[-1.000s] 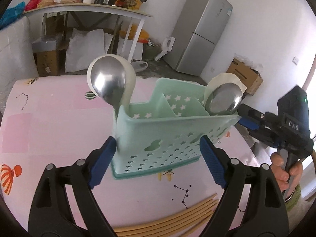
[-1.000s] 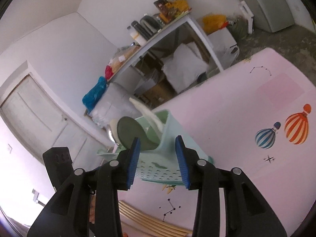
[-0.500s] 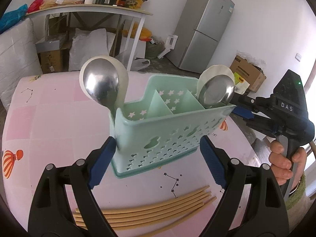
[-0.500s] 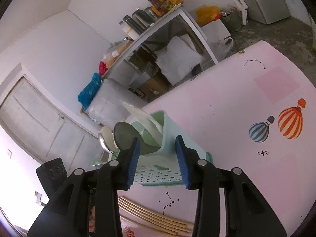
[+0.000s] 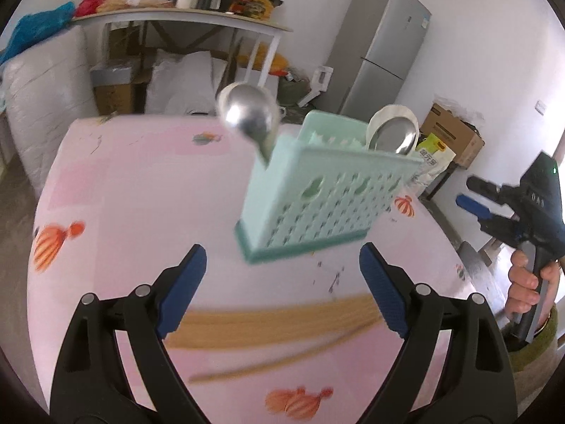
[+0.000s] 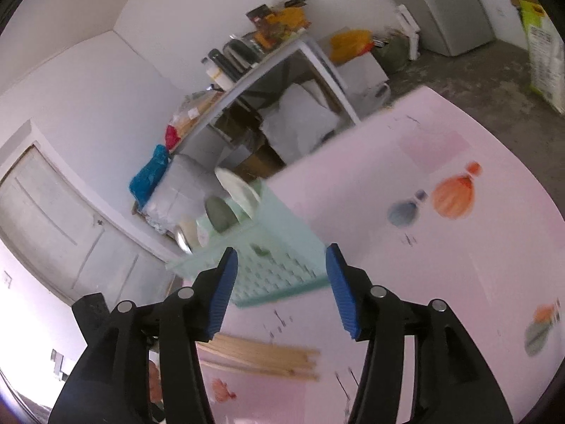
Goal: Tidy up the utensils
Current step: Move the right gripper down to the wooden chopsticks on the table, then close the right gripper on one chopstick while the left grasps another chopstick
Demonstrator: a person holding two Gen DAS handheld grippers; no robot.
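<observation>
A mint-green utensil caddy (image 5: 317,194) stands on the pink table, blurred by motion. One metal spoon (image 5: 247,116) rises from its left end. A second metal spoon (image 5: 395,137) and a white spoon (image 5: 385,115) rise from its right end. A bundle of wooden chopsticks (image 5: 275,321) lies flat in front of it. My left gripper (image 5: 282,251) is open and empty, short of the caddy. My right gripper (image 6: 281,251) is empty with its jaws opening. It hangs off the caddy's (image 6: 279,247) end, and from the left wrist it shows at the right (image 5: 473,190), held by a hand (image 5: 526,282).
The pink tablecloth (image 5: 123,194) carries balloon prints, and its far edge drops to a concrete floor. Beyond stand a grey fridge (image 5: 385,49), a cluttered white side table (image 5: 183,23), cardboard boxes (image 5: 452,134) and a white door (image 6: 53,219).
Both grippers have drawn back from the caddy, which looks smaller and sits right of centre in the left wrist view. More of the chopsticks shows. The right jaws have widened.
</observation>
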